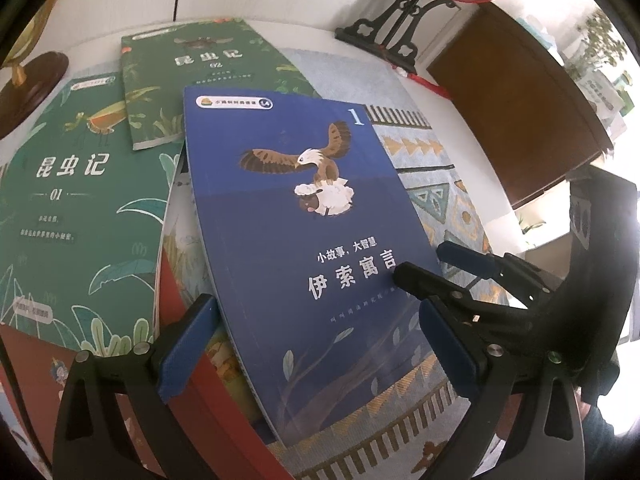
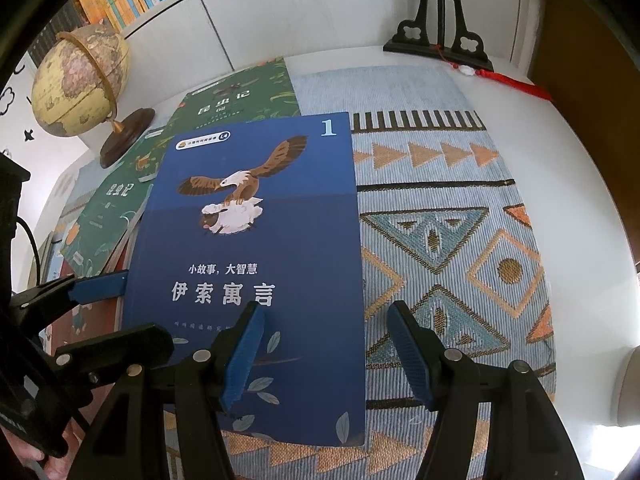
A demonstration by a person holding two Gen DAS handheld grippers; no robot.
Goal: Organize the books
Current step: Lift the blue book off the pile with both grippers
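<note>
A blue book [image 1: 304, 216] with an eagle and sheep on its cover lies on top of other books, partly over the patterned mat; it also shows in the right wrist view [image 2: 256, 240]. Two green books lie to its left, one marked 01 [image 1: 80, 208] and one marked 02 [image 1: 208, 68]. My left gripper [image 1: 316, 328] is open, its fingers either side of the blue book's near part. My right gripper [image 2: 326, 344] is open, straddling the book's right edge, left finger over the cover. The right gripper also shows in the left wrist view [image 1: 420, 264].
A woven patterned mat [image 2: 448, 220] covers the white table. A globe [image 2: 80, 80] stands at the back left, a black ornamental stand [image 2: 440, 40] at the back. A red book [image 1: 192, 380] lies beneath the pile. A brown cabinet [image 1: 520, 100] is at the right.
</note>
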